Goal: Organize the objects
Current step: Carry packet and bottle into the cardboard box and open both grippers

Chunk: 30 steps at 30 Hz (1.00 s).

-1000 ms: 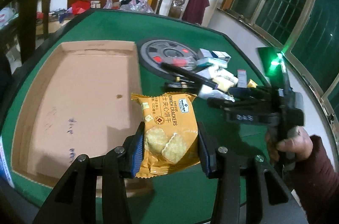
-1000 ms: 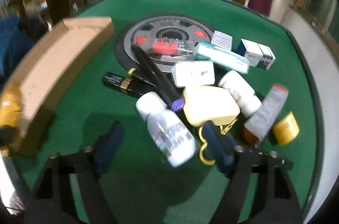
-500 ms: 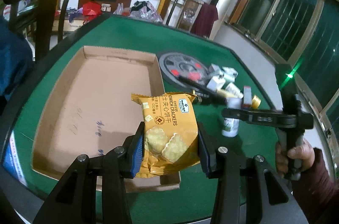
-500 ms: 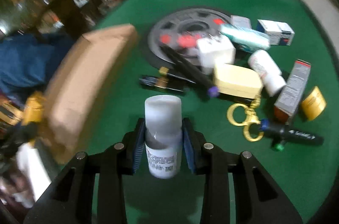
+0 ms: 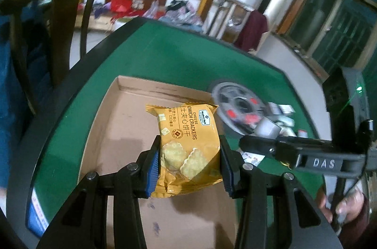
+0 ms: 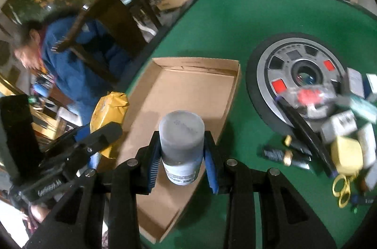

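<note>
My left gripper (image 5: 189, 163) is shut on a yellow pack of cheese sandwich crackers (image 5: 188, 147), held above the shallow cardboard box (image 5: 122, 122) on the green table. In the right wrist view my right gripper (image 6: 181, 159) is shut on a white bottle with a grey cap (image 6: 181, 143), held over the near right edge of the cardboard box (image 6: 188, 89). The crackers pack (image 6: 108, 112) and the left gripper show at that view's left. From the left wrist view the right gripper (image 5: 256, 143) reaches in from the right with the bottle's cap (image 5: 267, 129) showing.
A round grey and black disc (image 6: 292, 74) lies right of the box. Several small boxes, a yellow soap-like block (image 6: 346, 154), black tubes and yellow scissors (image 6: 341, 187) are piled at the right. A person in blue (image 6: 68, 65) and a dark wooden chair (image 6: 113, 13) stand beyond the table's left rim.
My right gripper shut on the white bottle, lifted it off the pile and carried it left over the box's edge. The left gripper with the crackers moved back over the box.
</note>
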Each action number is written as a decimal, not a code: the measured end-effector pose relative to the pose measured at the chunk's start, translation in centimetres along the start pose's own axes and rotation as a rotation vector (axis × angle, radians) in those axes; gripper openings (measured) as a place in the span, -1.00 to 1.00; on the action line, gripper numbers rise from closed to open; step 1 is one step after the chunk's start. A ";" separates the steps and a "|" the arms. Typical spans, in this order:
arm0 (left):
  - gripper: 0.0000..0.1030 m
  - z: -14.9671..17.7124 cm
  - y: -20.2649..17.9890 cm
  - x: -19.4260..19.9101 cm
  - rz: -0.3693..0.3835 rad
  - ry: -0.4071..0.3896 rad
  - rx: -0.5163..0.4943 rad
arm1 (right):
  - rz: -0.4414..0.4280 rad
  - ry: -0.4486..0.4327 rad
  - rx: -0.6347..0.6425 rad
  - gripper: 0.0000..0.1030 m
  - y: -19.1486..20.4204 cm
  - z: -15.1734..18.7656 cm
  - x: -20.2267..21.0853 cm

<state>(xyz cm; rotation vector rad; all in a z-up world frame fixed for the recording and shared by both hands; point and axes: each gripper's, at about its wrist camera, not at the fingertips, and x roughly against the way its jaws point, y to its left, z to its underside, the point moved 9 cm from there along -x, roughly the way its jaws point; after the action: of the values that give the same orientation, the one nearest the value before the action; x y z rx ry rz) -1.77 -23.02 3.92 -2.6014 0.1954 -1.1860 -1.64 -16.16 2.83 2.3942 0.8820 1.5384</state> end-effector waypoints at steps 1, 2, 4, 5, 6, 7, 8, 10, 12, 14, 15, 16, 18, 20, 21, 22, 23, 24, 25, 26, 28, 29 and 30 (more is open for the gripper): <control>-0.24 -0.1 0.4 -0.9 -0.002 0.012 0.013 | 0.012 0.016 -0.002 -0.38 -0.1 -0.4 -1.1; -0.24 -0.1 1.2 -1.9 0.003 0.028 0.038 | 0.029 0.031 -0.007 -0.38 -0.2 -0.8 -2.3; -0.24 -0.4 2.1 -3.7 0.000 0.050 0.069 | 0.060 0.048 -0.017 -0.38 -0.7 -1.3 -3.8; -0.24 -0.4 2.3 -4.4 -0.004 0.057 0.074 | 0.074 0.058 -0.026 -0.38 -1.0 -1.6 -4.6; -0.24 -0.5 2.5 -5.3 -0.011 0.064 0.078 | 0.083 0.065 -0.032 -0.38 -1.1 -1.8 -5.1; -0.24 -0.6 2.8 -6.1 -0.015 0.070 0.080 | 0.091 0.071 -0.038 -0.38 -1.2 -2.0 -5.6; -0.24 -0.6 2.9 -6.9 -0.019 0.077 0.081 | 0.101 0.075 -0.042 -0.38 -1.5 -2.3 -6.3; -0.25 -0.7 3.3 -7.8 -0.026 0.086 0.085 | 0.128 0.073 -0.048 -0.38 -1.8 -2.6 -6.7; -0.25 -0.6 3.4 -8.7 -0.025 0.093 0.087 | 0.142 0.067 -0.054 -0.38 -2.1 -2.9 -7.1; -0.25 -0.6 3.5 -9.5 -0.030 0.096 0.090 | 0.161 0.063 -0.053 -0.38 -2.4 -3.1 -7.4; -0.25 -0.6 3.6 -9.7 -0.031 0.098 0.091 | 0.171 0.064 -0.055 -0.38 -2.5 -3.1 -7.7; -0.25 -0.6 3.7 -10.1 -0.032 0.097 0.096 | 0.172 0.062 -0.058 -0.38 -2.9 -3.3 -7.9; -0.24 -0.8 3.9 -10.5 -0.032 0.094 0.102 | 0.172 0.054 -0.068 -0.38 -3.0 -3.5 -7.9; -0.24 -0.9 4.0 -11.0 -0.039 0.094 0.103 | 0.181 0.051 -0.074 -0.38 -3.3 -3.9 -7.9; -0.24 -0.8 4.0 -11.3 -0.043 0.094 0.103 | 0.184 0.050 -0.074 -0.37 -3.3 -3.9 -8.0; -0.23 -0.9 4.2 -11.4 -0.049 0.094 0.104 | 0.187 0.050 -0.074 -0.37 -3.4 -3.9 -8.2; -0.21 -0.9 4.4 -11.4 -0.060 0.091 0.106 | 0.191 0.047 -0.080 -0.37 -3.4 -3.8 -8.6; -0.21 -0.9 4.5 -11.5 -0.068 0.088 0.107 | 0.190 0.039 -0.085 -0.37 -3.4 -3.8 -8.5; -0.16 -0.9 4.5 -11.6 -0.061 0.088 0.111 | 0.190 0.034 -0.090 -0.36 -3.4 -3.9 -8.5; -0.14 -0.8 4.5 -11.5 -0.058 0.089 0.113 | 0.188 0.026 -0.098 -0.34 -3.5 -4.1 -8.4; -0.07 -0.8 4.6 -11.3 -0.055 0.089 0.120 | 0.174 0.003 -0.118 -0.29 -3.6 -4.5 -7.7; -0.06 -0.9 4.6 -11.1 -0.051 0.086 0.120 | 0.153 -0.020 -0.132 -0.26 -4.0 -5.2 -7.3; -0.05 -1.0 4.6 -10.8 -0.051 0.080 0.119 | 0.141 -0.039 -0.142 -0.23 -4.2 -5.3 -6.7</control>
<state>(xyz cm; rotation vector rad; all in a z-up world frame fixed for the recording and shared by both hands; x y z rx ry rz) -9.68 -25.07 -4.62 -2.4729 0.0722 -1.2792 -9.90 -17.44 -1.79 2.4198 0.5858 1.5397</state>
